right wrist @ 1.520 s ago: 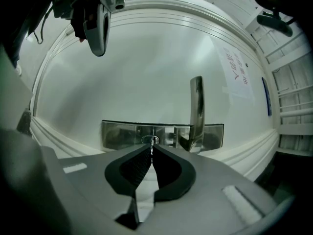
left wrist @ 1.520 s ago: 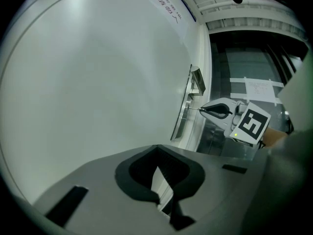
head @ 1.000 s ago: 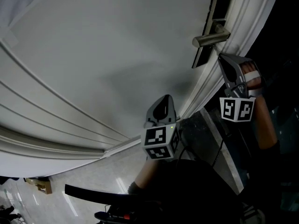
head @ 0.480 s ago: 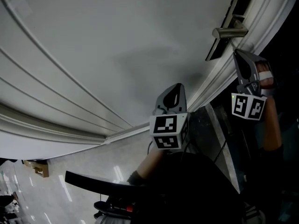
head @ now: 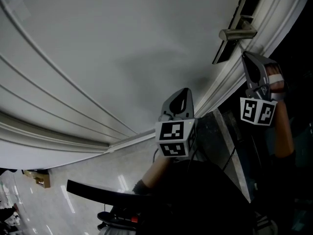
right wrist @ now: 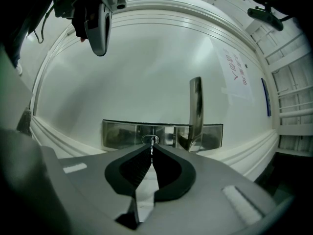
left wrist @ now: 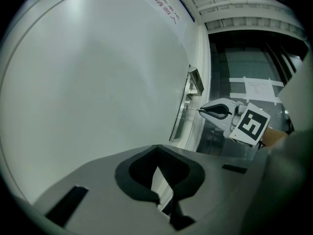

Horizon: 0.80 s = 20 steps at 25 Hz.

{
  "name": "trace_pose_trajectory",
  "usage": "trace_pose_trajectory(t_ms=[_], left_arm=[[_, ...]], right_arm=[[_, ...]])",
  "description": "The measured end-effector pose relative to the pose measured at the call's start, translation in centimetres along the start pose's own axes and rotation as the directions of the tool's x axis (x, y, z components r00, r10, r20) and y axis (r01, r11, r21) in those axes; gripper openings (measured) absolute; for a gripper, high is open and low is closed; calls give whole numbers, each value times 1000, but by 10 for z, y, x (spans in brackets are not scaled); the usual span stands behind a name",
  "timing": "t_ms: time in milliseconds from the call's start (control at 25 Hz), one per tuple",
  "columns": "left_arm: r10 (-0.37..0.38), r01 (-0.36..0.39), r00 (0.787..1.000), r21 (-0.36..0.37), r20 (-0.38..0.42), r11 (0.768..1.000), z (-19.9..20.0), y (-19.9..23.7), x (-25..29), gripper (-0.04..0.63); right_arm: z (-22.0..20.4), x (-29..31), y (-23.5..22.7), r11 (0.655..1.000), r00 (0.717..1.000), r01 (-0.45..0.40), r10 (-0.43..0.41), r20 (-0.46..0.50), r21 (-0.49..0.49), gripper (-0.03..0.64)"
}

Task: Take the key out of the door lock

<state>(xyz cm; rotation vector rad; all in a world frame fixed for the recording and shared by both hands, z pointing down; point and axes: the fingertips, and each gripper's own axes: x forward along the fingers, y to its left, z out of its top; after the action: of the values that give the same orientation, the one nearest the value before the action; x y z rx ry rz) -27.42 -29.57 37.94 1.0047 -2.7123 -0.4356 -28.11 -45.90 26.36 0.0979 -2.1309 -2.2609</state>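
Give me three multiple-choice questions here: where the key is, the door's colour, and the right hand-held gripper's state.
1. Where is the small metal key? A on the floor; B in the silver lock plate; C on a hook.
2. The panelled door is: A white; B red; C black.
3. The right hand-held gripper is: A wide open; B shut, empty; C shut on the key.
Answers: B, it sticks from the plate's keyhole; A, pale all over; C, jaw tips pinch it.

Head view: metal lever handle (head: 237, 34) on the white door (head: 122, 48) at two o'clock, glossy floor (head: 88, 182) at seven o'clock. The door bears a printed notice (right wrist: 235, 71).
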Motion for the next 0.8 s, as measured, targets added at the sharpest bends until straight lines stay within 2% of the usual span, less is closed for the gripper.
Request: trace_pose_trajectory(t_ms=[800], left_arm=[[-7, 7, 1000, 4, -13, 1000, -2, -1, 5, 0]], right_arm=[[-3, -6, 1, 1000, 1000, 7, -7, -2, 21, 12]])
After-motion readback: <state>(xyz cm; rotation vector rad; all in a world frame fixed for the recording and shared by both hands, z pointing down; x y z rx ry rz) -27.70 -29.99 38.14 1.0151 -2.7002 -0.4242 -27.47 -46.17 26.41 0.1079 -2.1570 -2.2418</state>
